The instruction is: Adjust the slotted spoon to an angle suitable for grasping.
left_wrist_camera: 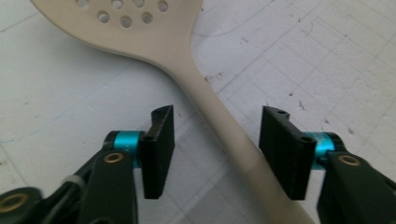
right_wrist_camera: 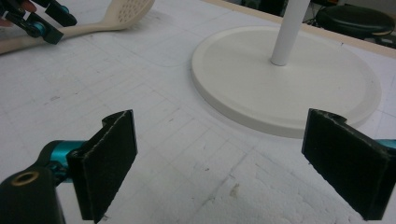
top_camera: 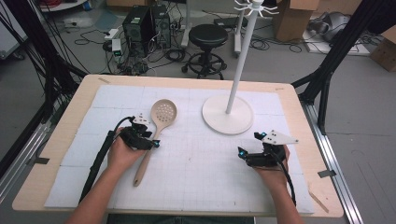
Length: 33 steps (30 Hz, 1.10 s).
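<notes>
The white stand [top_camera: 227, 114] rises near the table's [top_camera: 56, 149] far edge. Left of it lies the slotted spoon [top_camera: 156, 128], its handle between the left gripper's [left_wrist_camera: 215, 140] jaws, untouched; the right gripper [right_wrist_camera: 224, 158] gapes empty near the right edge

Beige slotted plastic spoon [top_camera: 154, 135] on the white gridded mat

It lies flat, perforated round bowl pointing away from the person, long handle slanting back toward the table's near left side.

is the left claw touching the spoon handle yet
Apart. The left gripper view shows the slotted spoon handle between the left claw pads, with mat visible on both sides.
</notes>
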Each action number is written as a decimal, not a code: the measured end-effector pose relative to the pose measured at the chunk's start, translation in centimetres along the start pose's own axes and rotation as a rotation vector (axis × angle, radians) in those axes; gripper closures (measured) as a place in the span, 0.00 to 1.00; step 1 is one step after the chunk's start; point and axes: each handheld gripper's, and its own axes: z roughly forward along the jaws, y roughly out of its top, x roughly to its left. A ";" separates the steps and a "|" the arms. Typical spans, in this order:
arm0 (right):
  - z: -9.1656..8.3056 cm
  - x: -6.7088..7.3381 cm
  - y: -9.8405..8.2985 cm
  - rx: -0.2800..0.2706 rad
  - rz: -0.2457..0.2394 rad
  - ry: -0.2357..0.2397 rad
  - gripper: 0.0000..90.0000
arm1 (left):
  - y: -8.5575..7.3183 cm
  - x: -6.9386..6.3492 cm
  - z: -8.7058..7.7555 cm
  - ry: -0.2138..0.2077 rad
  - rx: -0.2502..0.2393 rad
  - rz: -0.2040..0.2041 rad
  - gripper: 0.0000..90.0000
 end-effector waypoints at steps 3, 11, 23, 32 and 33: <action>0.0 0.0 0.0 -0.002 -0.001 0.000 0.11 | 0.4 -0.6 0.0 0.006 0.029 0.024 0.64; -0.1 -0.1 0.0 -0.002 -0.005 -0.005 0.11 | 1.1 -1.2 -0.1 0.047 0.092 0.080 0.69; 0.0 0.1 0.0 0.006 -0.011 -0.001 0.11 | 0.7 -0.5 -1.0 0.061 0.127 0.139 0.86; 0.0 0.1 0.0 0.009 -0.017 -0.001 0.11 | 0.7 -0.7 -1.1 0.033 0.134 0.189 0.86; 0.0 0.1 0.0 0.010 -0.014 0.001 0.11 | 0.6 -0.7 -1.1 0.032 0.130 0.195 0.86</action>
